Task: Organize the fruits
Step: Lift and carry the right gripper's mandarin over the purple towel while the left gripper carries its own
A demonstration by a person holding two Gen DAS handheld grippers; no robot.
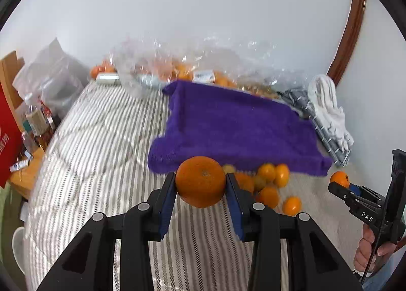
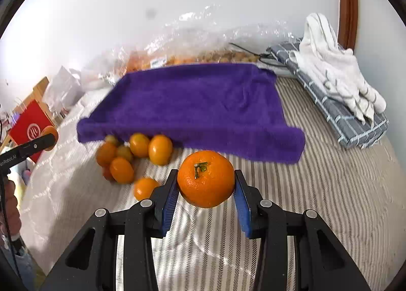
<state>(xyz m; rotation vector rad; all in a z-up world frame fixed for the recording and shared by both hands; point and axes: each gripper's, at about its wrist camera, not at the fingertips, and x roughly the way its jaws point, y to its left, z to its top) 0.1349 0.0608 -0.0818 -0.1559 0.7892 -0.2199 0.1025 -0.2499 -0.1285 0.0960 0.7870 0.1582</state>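
**Both hand-held grippers loaded; loose fruit near the towel edge**

Your left hand-held gripper (image 1: 200, 180) grasps an orange (image 1: 200, 181) between its blue pads, held above the striped bed (image 1: 101, 126) at lower centre of the left view. Your right hand-held gripper (image 2: 206, 180) is clenched on a second, stemmed orange (image 2: 205, 178), likewise clear of the bedding.

Risks: each fruit is round and pinched only at its sides; a quick swing or slackened squeeze would likely let it roll out. A cluster of small oranges (image 2: 134, 156) lies at the front edge of the purple towel (image 2: 192, 103), left of centre in the right view; a low pass could scatter them across the soft cover.

Room: open striped bedding lies to the lower right in the right view. Folded cloths (image 2: 337, 88) occupy the upper right, plastic bags (image 2: 203, 45) line the wall behind the towel. The bed's left edge drops toward clutter.
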